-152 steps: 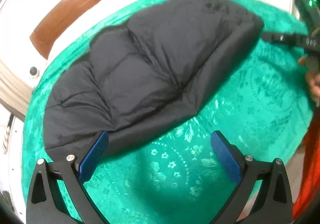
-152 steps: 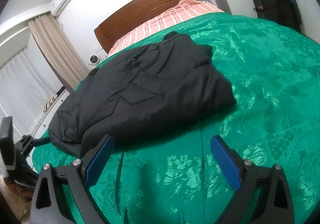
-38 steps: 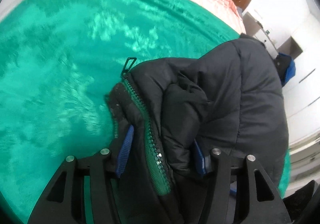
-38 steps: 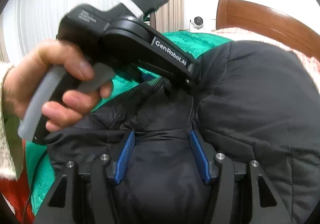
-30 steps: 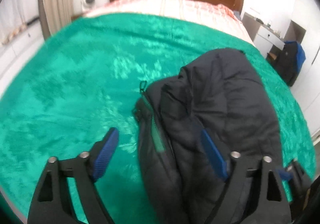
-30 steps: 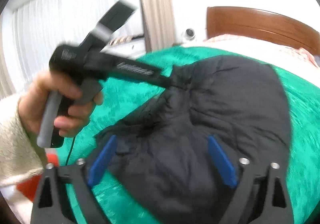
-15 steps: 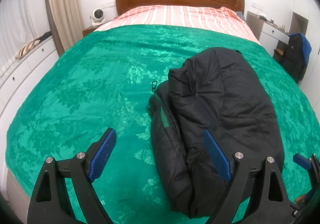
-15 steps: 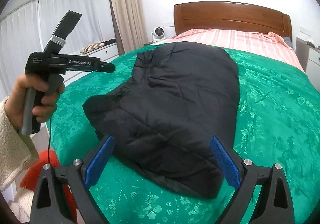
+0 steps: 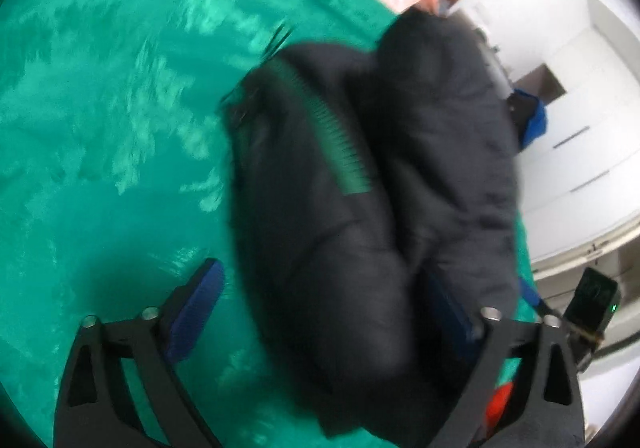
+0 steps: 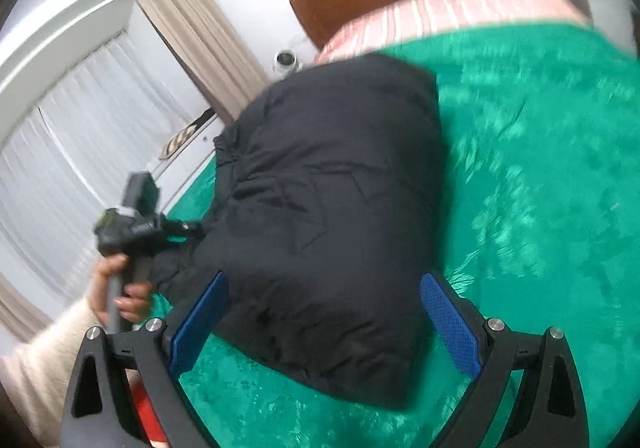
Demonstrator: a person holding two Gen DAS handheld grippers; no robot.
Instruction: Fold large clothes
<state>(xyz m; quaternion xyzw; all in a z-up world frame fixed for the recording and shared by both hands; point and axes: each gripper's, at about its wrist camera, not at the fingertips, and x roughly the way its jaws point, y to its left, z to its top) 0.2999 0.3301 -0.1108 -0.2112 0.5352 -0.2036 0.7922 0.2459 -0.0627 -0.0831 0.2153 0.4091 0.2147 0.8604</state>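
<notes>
- The black puffer jacket [image 10: 332, 207] lies folded into a thick, quilted bundle on the green bedspread [image 10: 540, 187], green zipper [image 9: 336, 139] showing along one edge.
- Left tongs [image 9: 324, 312] have just spread wide, straddling the bundle's end; right tongs [image 10: 324, 324] gape wide, gripping nothing.

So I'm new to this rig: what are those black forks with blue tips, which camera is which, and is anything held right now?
They are hand-held grippers, one in each of a person's hands, each with a camera looking along its fingers. The left gripper view shows the folded black jacket on the green bedspread. In the right gripper view the same jacket lies ahead, with the person's left hand beside it. Both stand open; the left jaws have just opened wider. The jacket sits between them, but nothing is gripped.
</notes>
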